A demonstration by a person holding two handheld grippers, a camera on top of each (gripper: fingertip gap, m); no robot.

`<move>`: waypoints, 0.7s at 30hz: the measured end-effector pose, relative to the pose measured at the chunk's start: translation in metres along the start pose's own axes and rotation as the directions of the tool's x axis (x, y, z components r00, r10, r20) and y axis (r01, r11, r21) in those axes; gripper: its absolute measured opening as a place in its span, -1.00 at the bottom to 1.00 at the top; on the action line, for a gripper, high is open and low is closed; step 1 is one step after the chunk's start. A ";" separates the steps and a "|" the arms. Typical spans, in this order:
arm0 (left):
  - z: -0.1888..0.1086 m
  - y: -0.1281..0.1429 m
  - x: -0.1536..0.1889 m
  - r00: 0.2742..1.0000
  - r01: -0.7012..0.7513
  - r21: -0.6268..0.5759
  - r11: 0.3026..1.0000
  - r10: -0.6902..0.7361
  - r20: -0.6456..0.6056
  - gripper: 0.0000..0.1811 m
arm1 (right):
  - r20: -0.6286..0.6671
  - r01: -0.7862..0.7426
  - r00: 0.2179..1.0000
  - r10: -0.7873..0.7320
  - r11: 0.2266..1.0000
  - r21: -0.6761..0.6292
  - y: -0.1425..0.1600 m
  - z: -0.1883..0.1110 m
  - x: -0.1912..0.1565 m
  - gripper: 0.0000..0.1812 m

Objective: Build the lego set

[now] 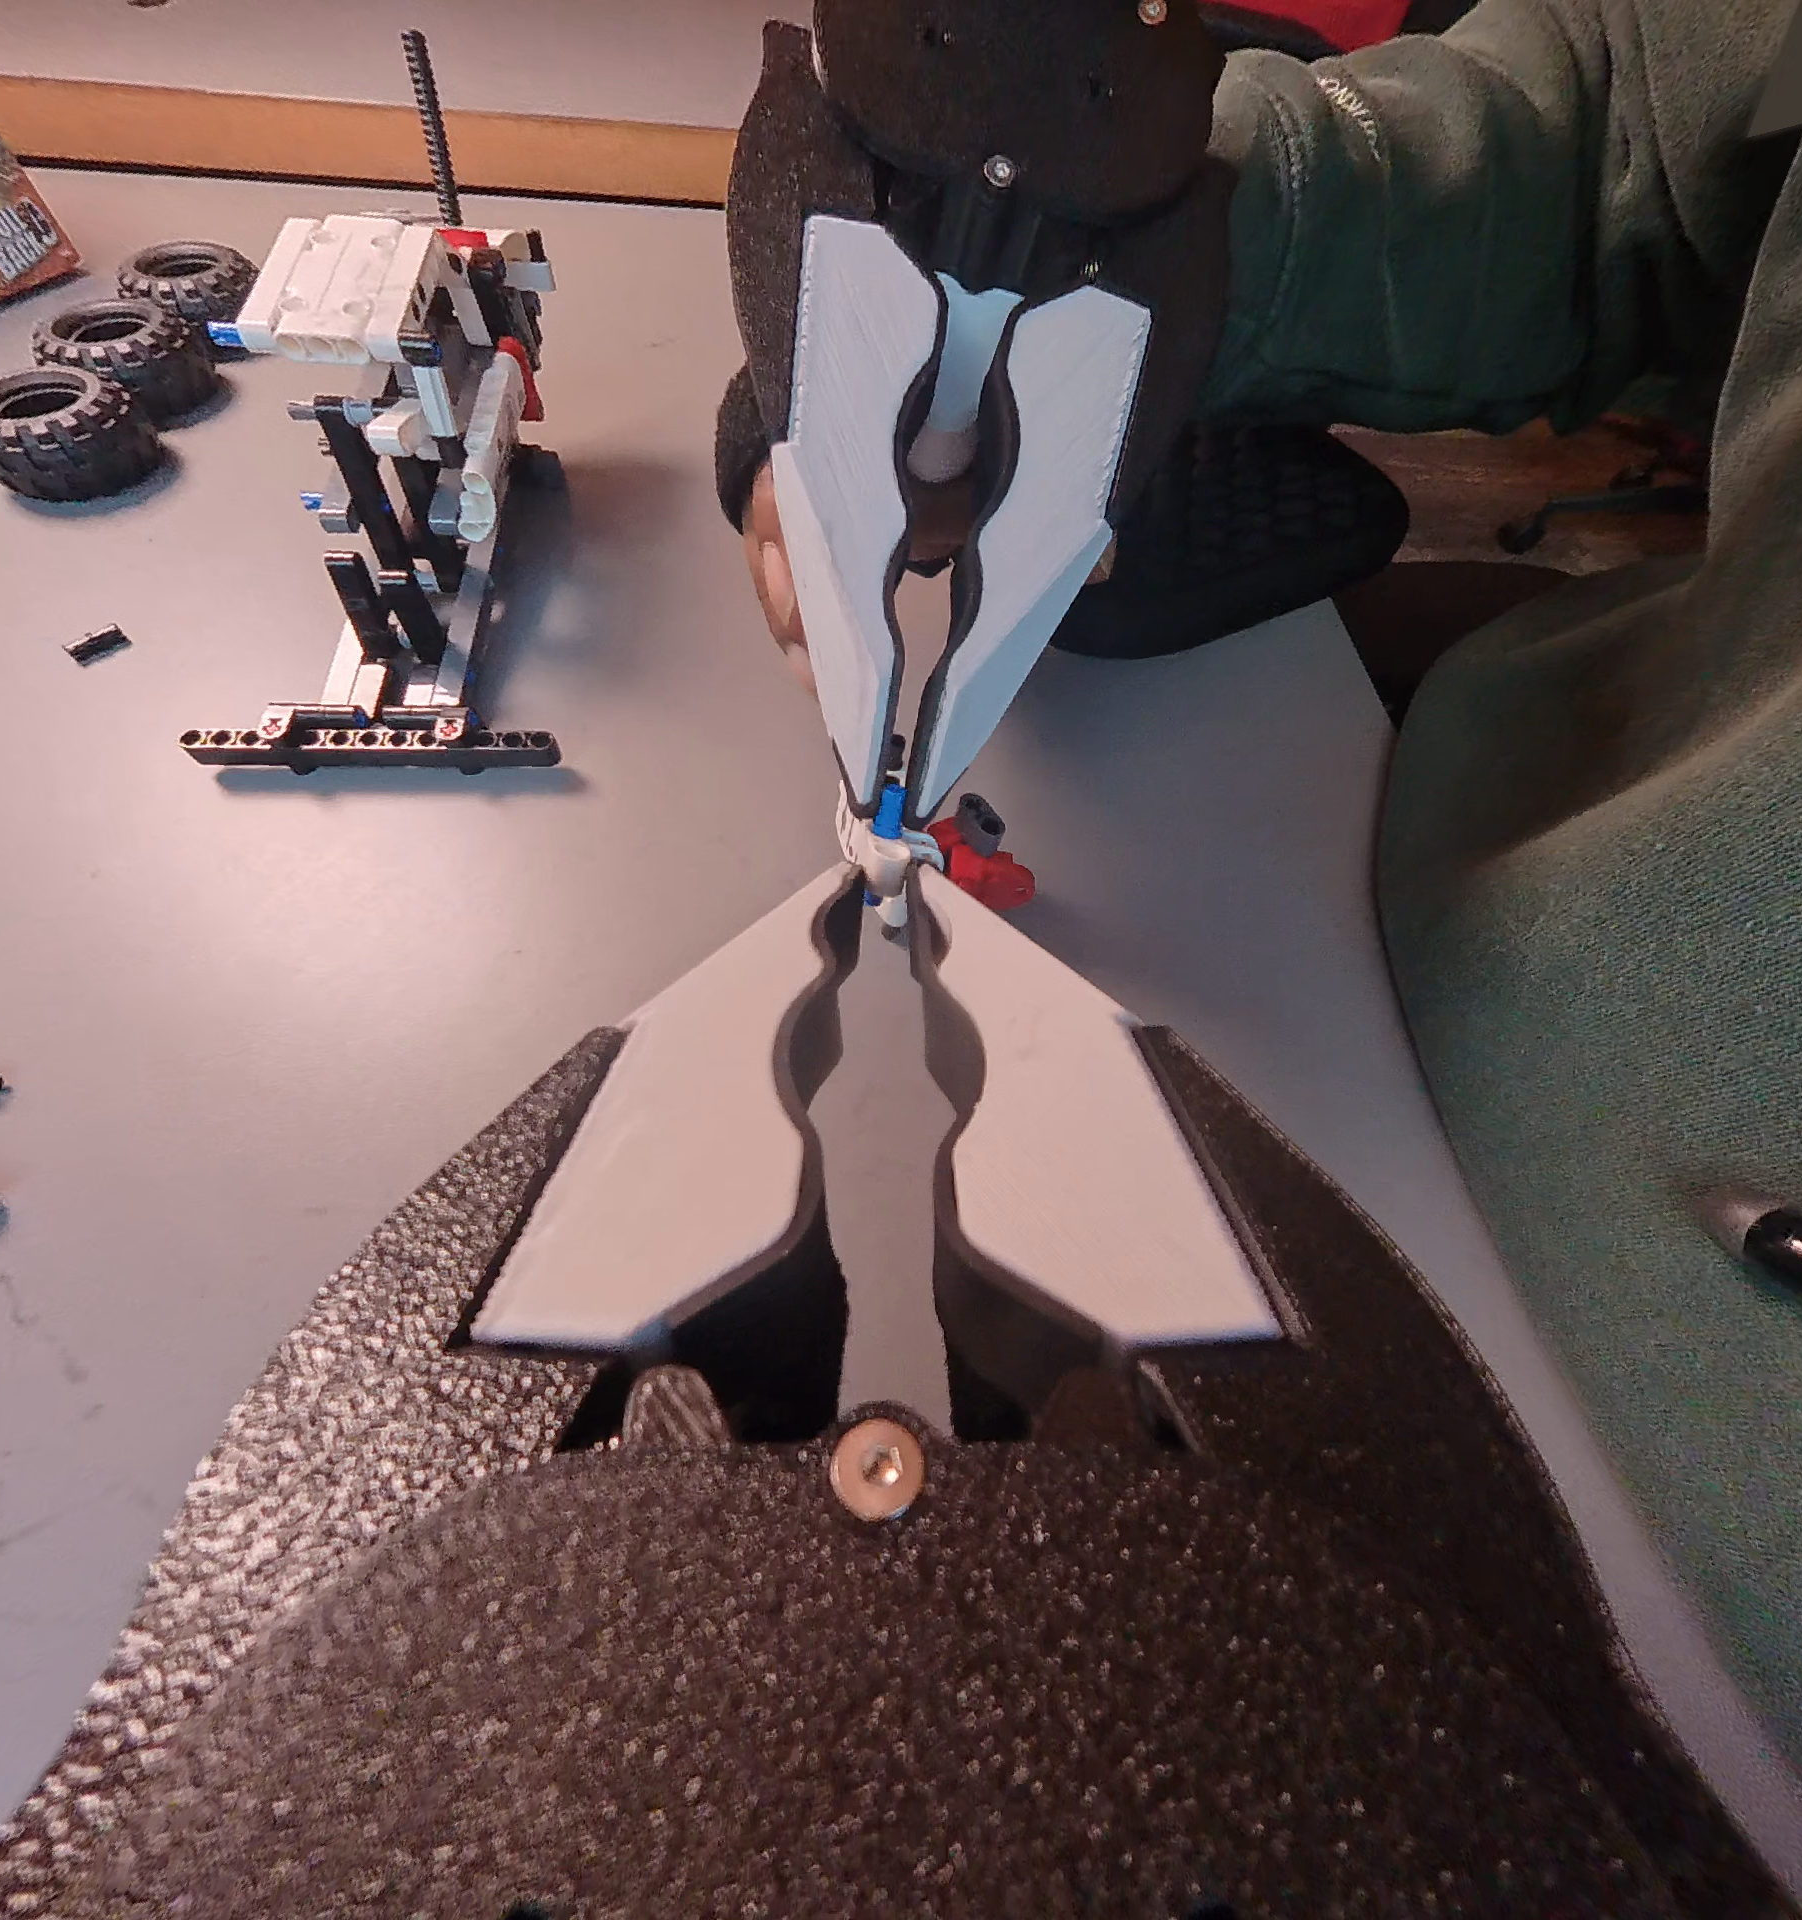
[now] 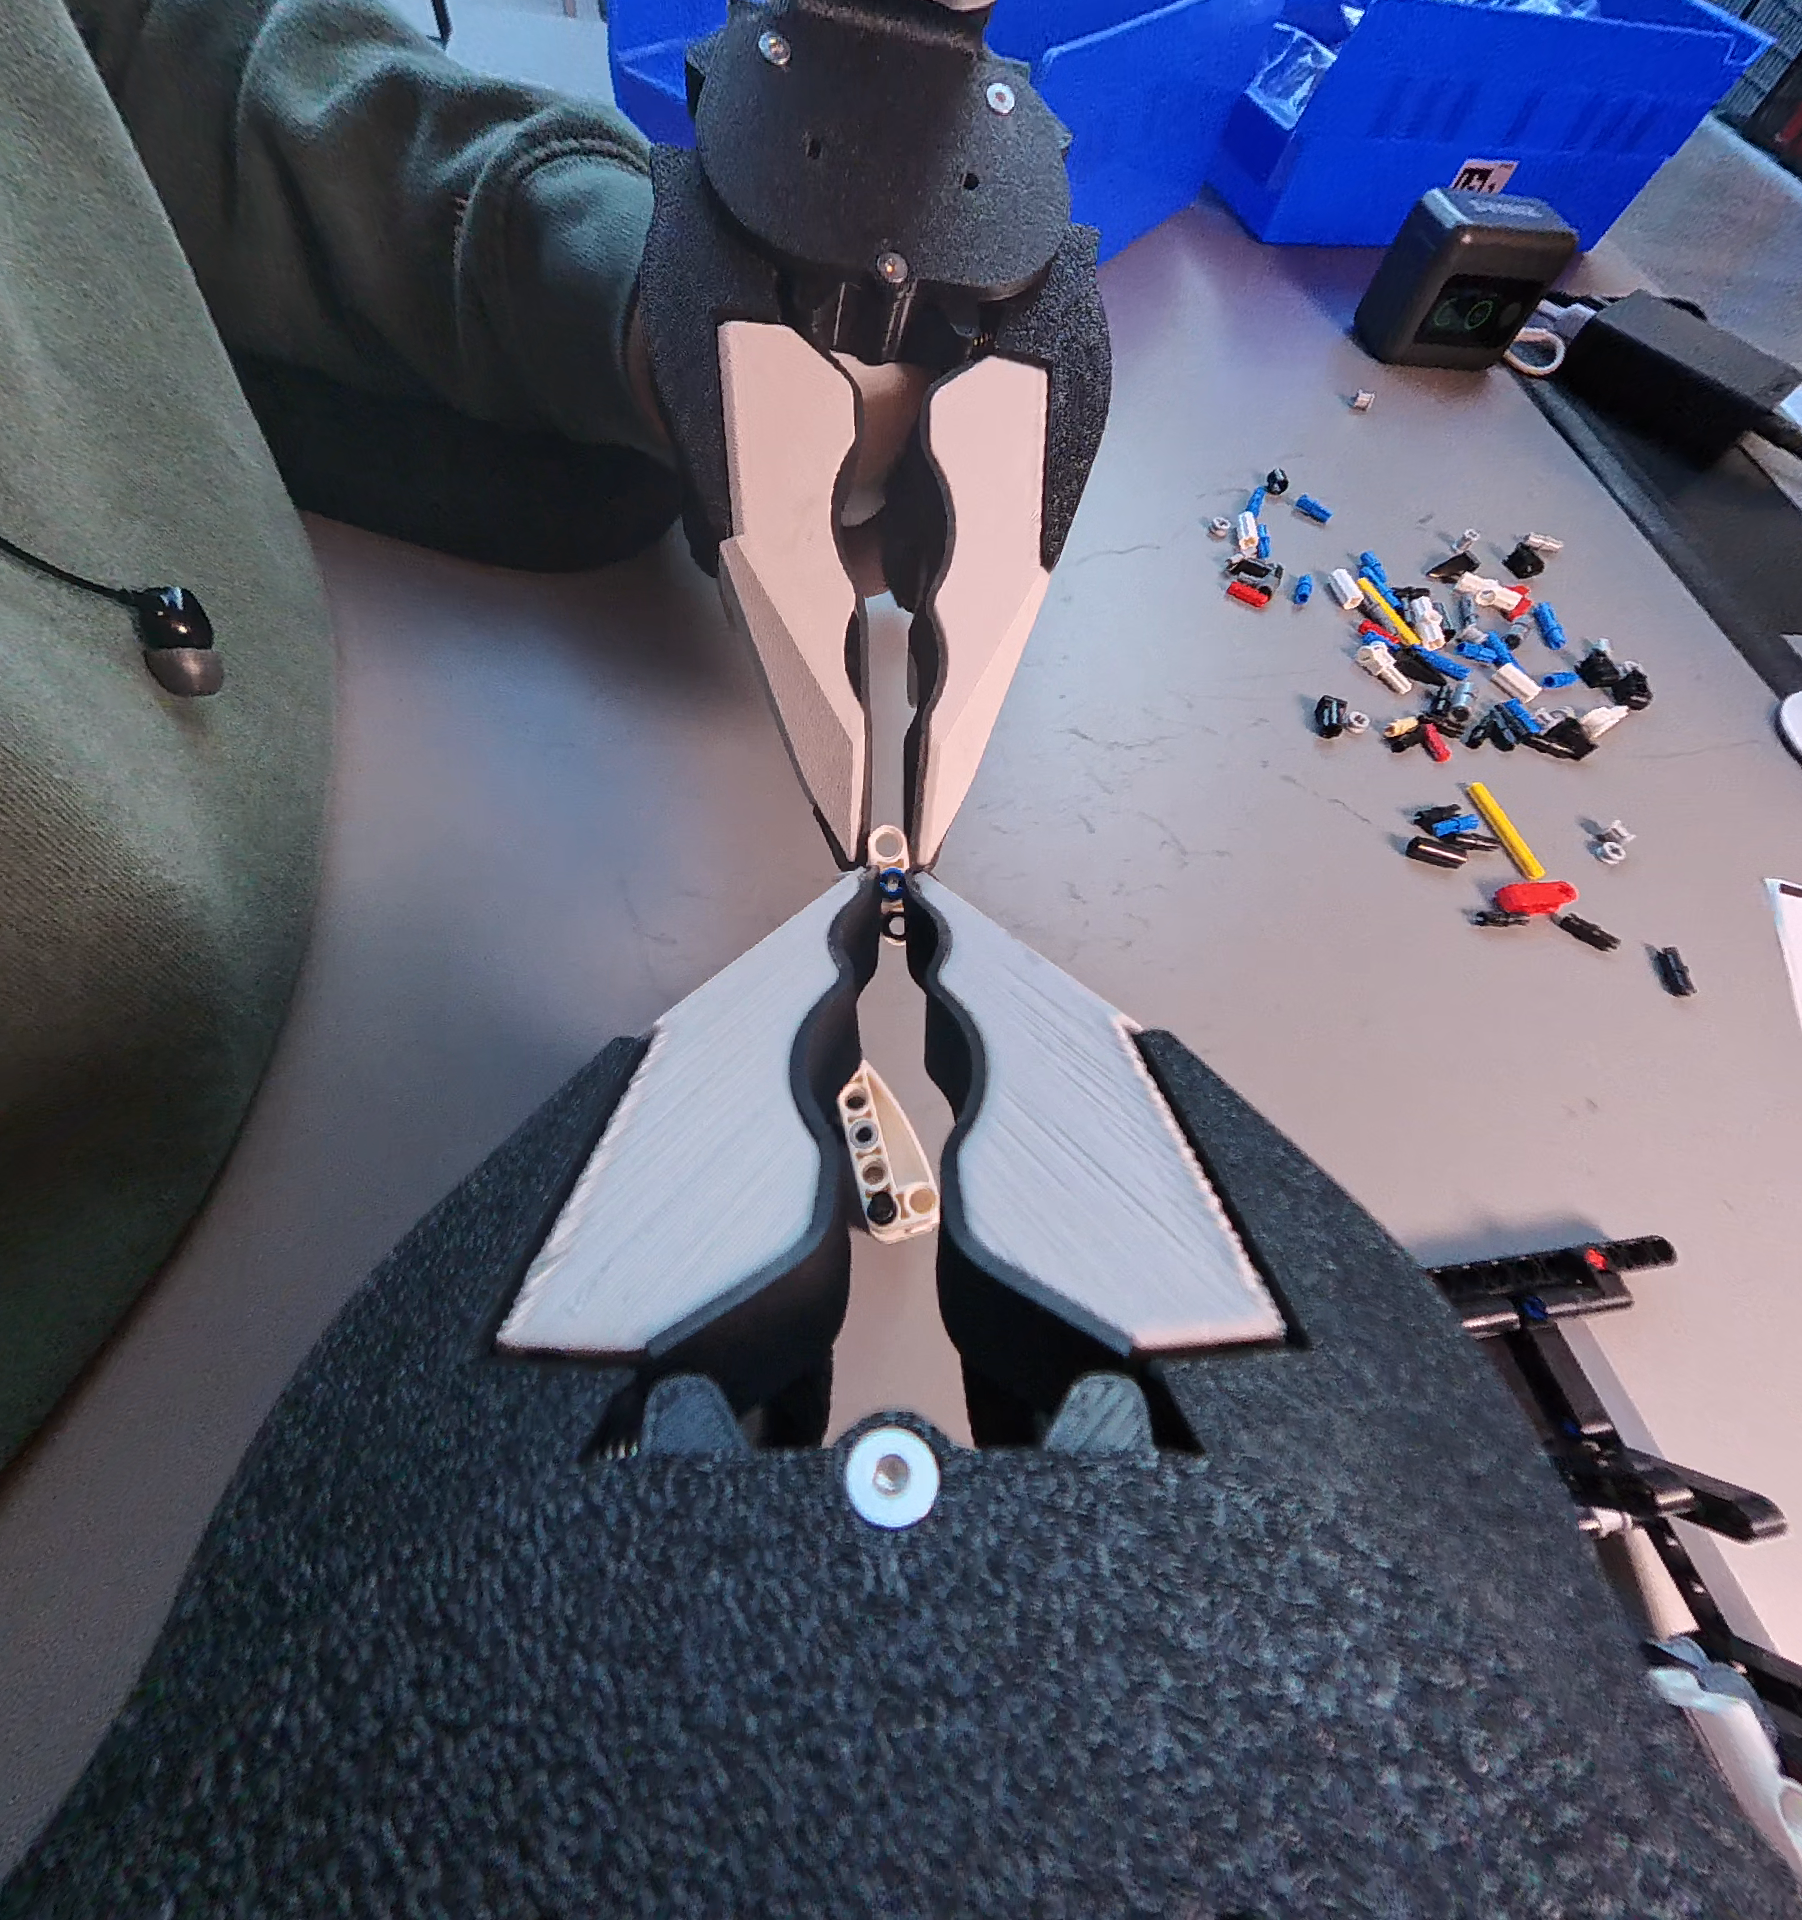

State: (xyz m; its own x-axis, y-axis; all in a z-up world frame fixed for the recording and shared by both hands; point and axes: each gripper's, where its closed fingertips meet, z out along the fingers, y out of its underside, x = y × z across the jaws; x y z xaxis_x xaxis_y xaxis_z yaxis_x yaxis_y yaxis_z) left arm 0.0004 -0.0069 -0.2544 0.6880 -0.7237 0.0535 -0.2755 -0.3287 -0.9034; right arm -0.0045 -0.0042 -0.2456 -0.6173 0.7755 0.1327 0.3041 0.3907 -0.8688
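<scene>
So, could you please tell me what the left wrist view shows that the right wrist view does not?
Only the left wrist view shows three black tyres, the upright part-built model and a red piece. Only the right wrist view shows the loose pile of small pieces, blue bins and a white beam on the table. Both show the left hand-held gripper and right hand-held gripper meeting tip to tip on a small white-and-blue piece.

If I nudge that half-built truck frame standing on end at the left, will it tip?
Probably. The truck frame stands tall on a narrow black crossbeam, with its bulky white section up top, so it looks top-heavy. Being a pinned assembly, it would likely stay rigid rather than flex.
</scene>
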 end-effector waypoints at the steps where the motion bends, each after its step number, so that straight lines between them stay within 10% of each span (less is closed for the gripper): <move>1: 0.000 -0.001 0.000 1.000 0.000 0.007 1.000 0.000 0.001 -0.92 | 0.001 -0.001 1.000 0.001 1.000 0.001 0.000 0.000 0.000 -0.96; 21: -0.003 -0.017 -0.016 0.998 -0.005 -0.022 1.000 0.006 0.056 -0.92 | 0.052 -0.033 0.998 0.032 0.999 0.028 -0.012 -0.008 0.020 -0.98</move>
State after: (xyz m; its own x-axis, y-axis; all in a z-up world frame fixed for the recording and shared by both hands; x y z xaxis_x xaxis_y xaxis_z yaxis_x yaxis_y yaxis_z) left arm -0.0082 0.0087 -0.2381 0.7227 -0.6908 0.0240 -0.2937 -0.3383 -0.8940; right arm -0.0147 0.0107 -0.2281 -0.6443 0.7606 0.0799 0.3043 0.3508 -0.8857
